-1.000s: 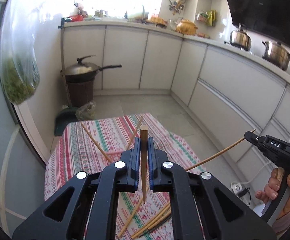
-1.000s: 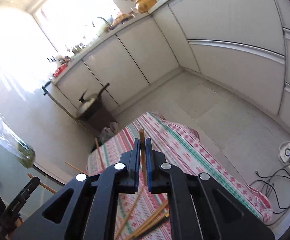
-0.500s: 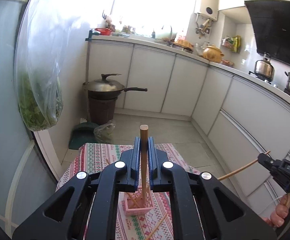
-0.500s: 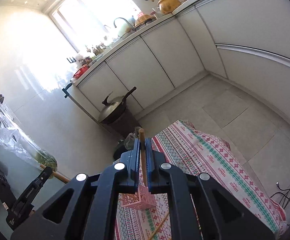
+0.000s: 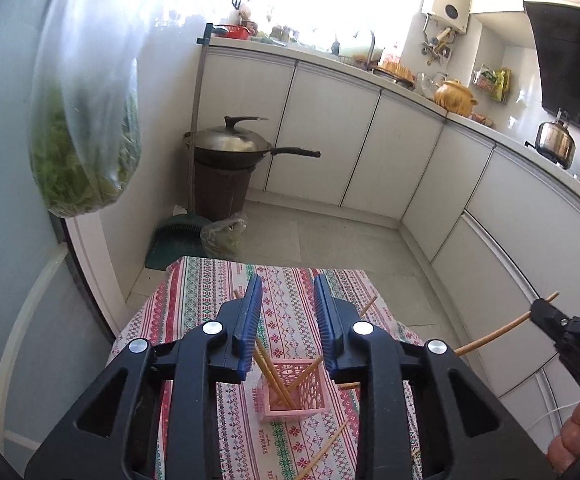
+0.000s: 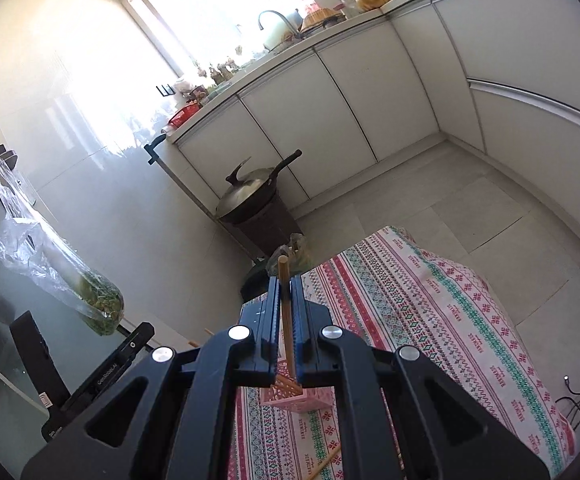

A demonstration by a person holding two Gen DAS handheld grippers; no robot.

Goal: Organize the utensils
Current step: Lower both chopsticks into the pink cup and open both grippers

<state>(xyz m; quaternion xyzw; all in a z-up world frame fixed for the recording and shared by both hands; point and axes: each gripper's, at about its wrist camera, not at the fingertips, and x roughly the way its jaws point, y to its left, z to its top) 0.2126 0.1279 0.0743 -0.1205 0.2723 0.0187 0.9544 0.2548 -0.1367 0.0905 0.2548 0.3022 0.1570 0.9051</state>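
Observation:
A pink lattice basket stands on the patterned tablecloth with a few wooden chopsticks leaning in it. My left gripper is open and empty right above the basket. My right gripper is shut on one chopstick, held upright above the basket. In the left wrist view the right gripper shows at the right edge with its chopstick. Loose chopsticks lie on the cloth.
White kitchen cabinets run along the back and right. A lidded wok sits on a dark bin by the wall. A plastic bag of greens hangs at the left. A green dustpan lies on the floor.
My left gripper has opened and let its chopstick drop into the pink basket. Both grippers have moved over the basket; the right one still holds its chopstick.

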